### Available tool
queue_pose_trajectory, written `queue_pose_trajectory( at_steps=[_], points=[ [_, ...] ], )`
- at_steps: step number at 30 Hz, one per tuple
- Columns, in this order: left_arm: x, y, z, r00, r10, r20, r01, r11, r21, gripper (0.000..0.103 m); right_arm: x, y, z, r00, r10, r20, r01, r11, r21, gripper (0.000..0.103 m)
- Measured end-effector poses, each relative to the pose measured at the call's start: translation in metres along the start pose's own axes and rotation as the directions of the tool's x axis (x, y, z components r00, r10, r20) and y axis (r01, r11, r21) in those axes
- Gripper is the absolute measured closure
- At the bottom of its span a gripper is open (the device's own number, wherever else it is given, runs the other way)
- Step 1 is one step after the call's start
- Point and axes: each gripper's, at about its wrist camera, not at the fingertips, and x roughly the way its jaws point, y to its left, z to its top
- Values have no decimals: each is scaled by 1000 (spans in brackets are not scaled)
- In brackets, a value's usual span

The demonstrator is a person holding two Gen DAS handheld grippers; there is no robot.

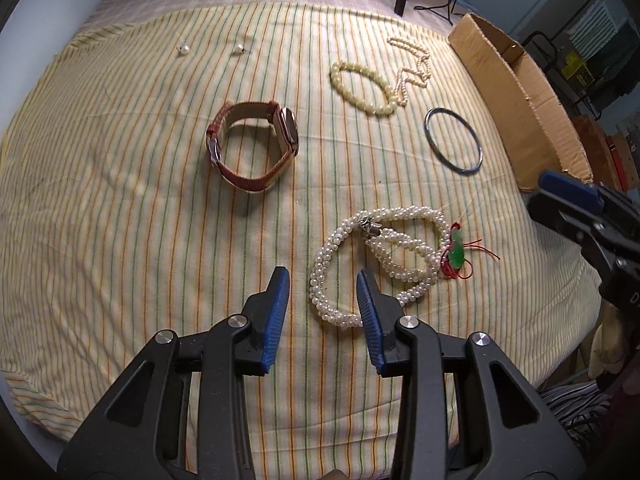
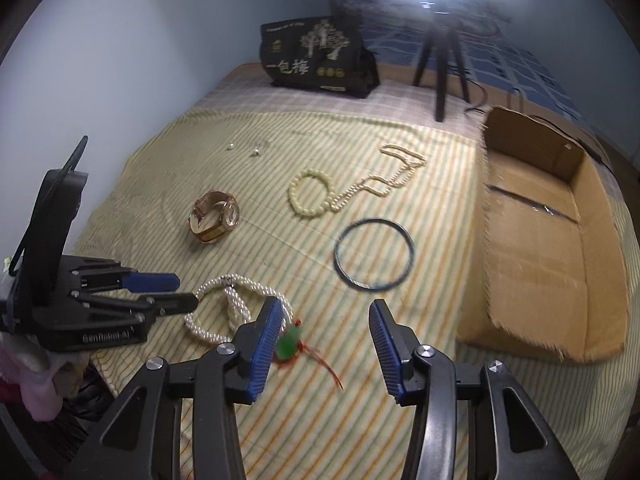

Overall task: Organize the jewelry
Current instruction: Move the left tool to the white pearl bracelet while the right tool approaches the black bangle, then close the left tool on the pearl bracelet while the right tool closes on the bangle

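Observation:
A thick pearl rope necklace (image 1: 384,256) lies coiled on the striped cloth, with a green pendant on red cord (image 1: 456,254) at its right. My left gripper (image 1: 322,284) is open just above the coil's near left edge. My right gripper (image 2: 324,316) is open, its left finger beside the green pendant (image 2: 289,344). Farther off lie a brown-strapped watch (image 1: 252,144), a cream bead bracelet (image 1: 362,82), a thin pearl chain (image 1: 414,66), a dark bangle (image 1: 454,142) and two pearl earrings (image 1: 184,50).
An open cardboard box (image 2: 536,240) stands at the cloth's right edge. A black printed bag (image 2: 320,56) and a tripod (image 2: 440,60) stand at the back. The cloth's near edge drops off below the grippers.

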Motion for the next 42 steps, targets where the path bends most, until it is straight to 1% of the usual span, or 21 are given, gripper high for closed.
queue_pose_trajectory(
  at_steps=[1,3,4,8,11,14,17,20,21,24,25,26,28,29,31,32,36,38,42],
  points=[
    [2,0,0,1000,3,-3,-3,1000,-3,68,5,0,3,1000,5,-12,-6,1000,-5,60],
    [6,0,0,1000,12,-7,-12,1000,-9,68,21,-2,10,999,17,-49,-17,1000,-2,63],
    [9,0,1,1000,17,-11,-17,1000,-13,68,28,-3,13,998,10,-65,-10,1000,-2,65],
    [16,3,3,1000,18,-24,-19,999,-30,68,50,-3,23,993,-44,-105,41,999,-30,66],
    [23,0,6,999,22,-30,-23,999,-26,68,59,-1,29,991,-58,-118,53,998,-45,66],
    [27,-1,7,999,29,-30,-30,999,-28,68,69,4,33,988,-89,-129,80,994,-75,66],
    [29,-2,8,998,49,-31,-50,999,-18,68,80,7,35,982,-123,-145,109,989,-102,66],
    [29,-3,7,998,52,-25,-52,999,-14,68,93,10,33,977,-138,-163,120,986,-117,67],
    [28,-2,7,998,53,-24,-53,999,-11,69,96,9,33,976,-141,-163,122,985,-122,67],
    [29,-3,9,997,68,-21,-68,998,-6,78,99,11,33,977,-147,-155,127,984,-129,69],
    [28,-3,9,997,68,-21,-68,998,-9,84,100,12,32,978,-147,-151,127,983,-133,72],
    [28,-2,10,998,66,-21,-67,998,-13,87,101,13,32,978,-147,-148,127,982,-137,75],
    [25,3,8,998,58,-24,-58,998,-26,96,101,15,31,978,-156,-139,135,980,-150,85],
    [24,4,8,998,53,-25,-54,998,-30,96,100,16,31,978,-160,-136,138,979,-153,88],
    [22,5,6,998,49,-25,-50,998,-31,97,99,14,31,978,-161,-132,140,978,-152,99],
    [20,5,4,999,46,-25,-46,998,-32,97,97,14,30,978,-160,-132,140,979,-150,100],
    [12,6,6,1000,7,-13,-7,999,-54,97,89,4,33,986,-104,-129,92,992,-91,102],
    [4,5,7,1000,1,10,-1,998,-56,97,84,0,34,990,-76,-122,68,996,-64,102],
    [-17,3,11,997,-36,64,40,997,-62,97,71,-8,37,995,-23,-99,22,1000,-12,102]
  ],
)
